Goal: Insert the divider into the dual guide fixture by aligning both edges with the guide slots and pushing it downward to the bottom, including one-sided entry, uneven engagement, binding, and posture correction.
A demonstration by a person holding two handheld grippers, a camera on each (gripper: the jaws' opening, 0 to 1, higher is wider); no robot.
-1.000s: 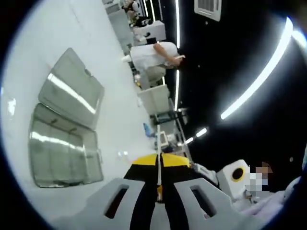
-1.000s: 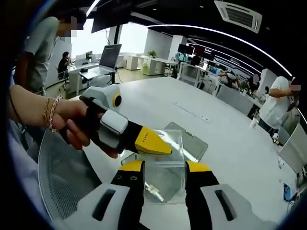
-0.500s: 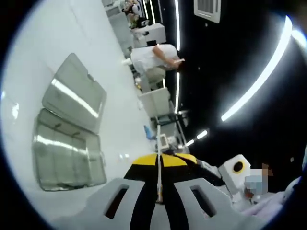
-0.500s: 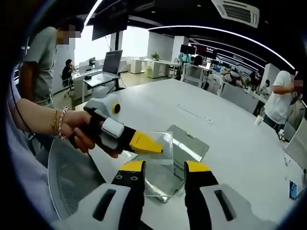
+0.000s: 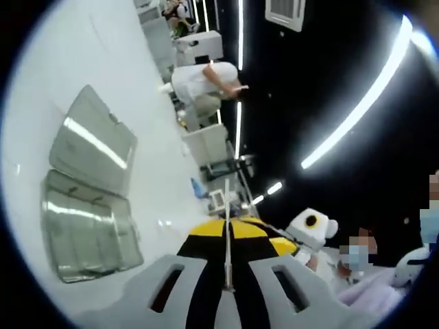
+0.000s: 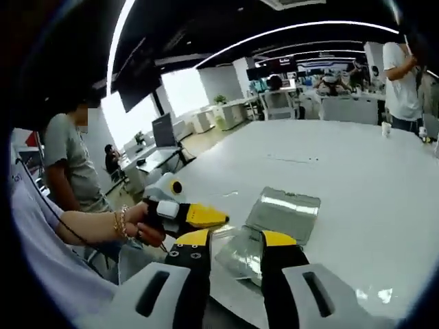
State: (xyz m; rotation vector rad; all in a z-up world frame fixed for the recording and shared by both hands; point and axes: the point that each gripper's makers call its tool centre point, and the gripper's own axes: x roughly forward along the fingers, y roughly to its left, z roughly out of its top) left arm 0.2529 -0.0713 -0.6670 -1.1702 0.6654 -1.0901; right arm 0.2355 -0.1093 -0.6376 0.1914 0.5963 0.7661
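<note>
Divider, thin clear stiff plastic sheet (image 5: 227,205), looks light, slippery and easy to crack, so keep your left gripper (image 5: 227,236) jaws squeezed on its edge, with your right gripper (image 6: 236,241) jaws open, empty, over the clear plastic box (image 6: 274,219) on the white table (image 6: 357,178).

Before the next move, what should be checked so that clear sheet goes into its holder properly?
1. Left hand-held gripper shut on the divider: ok.
2. Right hand-held gripper open and free to help: ok.
3. Clear fixture on the table, lid laid back: ok.
4. Divider edges lined up with the guide slots: not ok, it is held away from the fixture.
5. Slots unobstructed: cannot tell, too blurred.
</note>
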